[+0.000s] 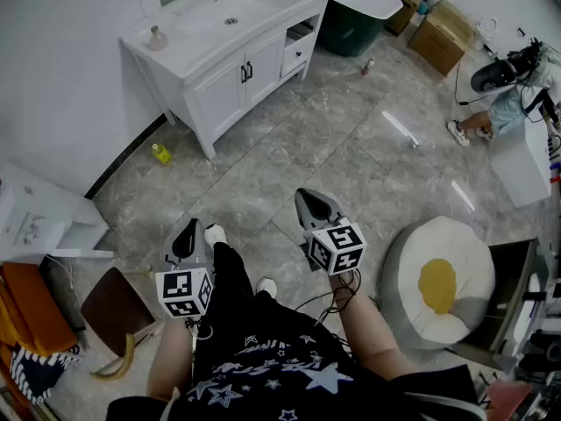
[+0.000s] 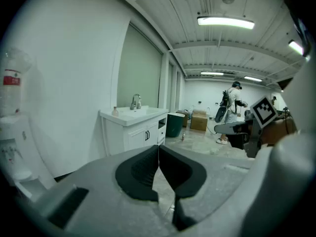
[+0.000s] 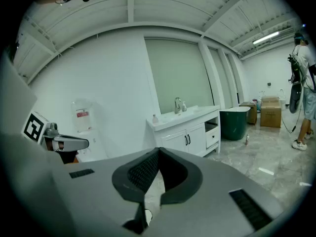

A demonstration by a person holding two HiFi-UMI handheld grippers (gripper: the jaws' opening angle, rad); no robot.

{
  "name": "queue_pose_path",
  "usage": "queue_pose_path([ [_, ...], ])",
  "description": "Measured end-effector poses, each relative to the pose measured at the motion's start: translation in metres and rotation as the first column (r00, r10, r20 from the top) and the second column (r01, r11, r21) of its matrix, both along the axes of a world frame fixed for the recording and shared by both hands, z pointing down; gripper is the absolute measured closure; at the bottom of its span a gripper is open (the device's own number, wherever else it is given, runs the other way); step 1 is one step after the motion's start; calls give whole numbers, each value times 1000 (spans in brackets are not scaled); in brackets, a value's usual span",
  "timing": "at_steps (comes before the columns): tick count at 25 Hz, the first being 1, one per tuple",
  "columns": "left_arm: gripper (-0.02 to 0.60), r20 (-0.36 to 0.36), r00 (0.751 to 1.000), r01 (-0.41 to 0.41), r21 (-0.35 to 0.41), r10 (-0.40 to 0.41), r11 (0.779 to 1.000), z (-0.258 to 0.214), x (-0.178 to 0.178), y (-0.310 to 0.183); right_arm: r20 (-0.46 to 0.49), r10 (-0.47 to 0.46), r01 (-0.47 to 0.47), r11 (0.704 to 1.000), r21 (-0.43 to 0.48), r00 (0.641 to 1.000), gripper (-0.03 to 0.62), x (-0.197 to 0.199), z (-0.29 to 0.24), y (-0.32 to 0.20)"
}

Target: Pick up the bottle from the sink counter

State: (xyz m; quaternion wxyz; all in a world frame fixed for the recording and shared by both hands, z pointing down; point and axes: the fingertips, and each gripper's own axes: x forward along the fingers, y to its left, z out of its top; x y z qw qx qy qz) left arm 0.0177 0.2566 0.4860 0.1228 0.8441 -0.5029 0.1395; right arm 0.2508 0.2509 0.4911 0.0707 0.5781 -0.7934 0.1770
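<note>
The head view places the bottle (image 1: 157, 38) at upper left, upright on the white bench's (image 1: 200, 60) near corner beside the basin; the gripper views show it only as a pale speck. Only the head view shows a yellow bottle (image 1: 161, 153) on the glossy marble floor and a fried-egg cushion (image 1: 443, 281). The left claw (image 1: 188, 228) and right claw (image 1: 312, 198) (grey shells, ribbed black pads) are closed on nothing, well apart from the bench.
</note>
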Motion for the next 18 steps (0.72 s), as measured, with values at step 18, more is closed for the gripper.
queue_pose_path([
  [18,560,-23,996,83,17,-83,996,0,-56,-92,12,-24,23,997,79,1000,591,-40,-30,-102],
])
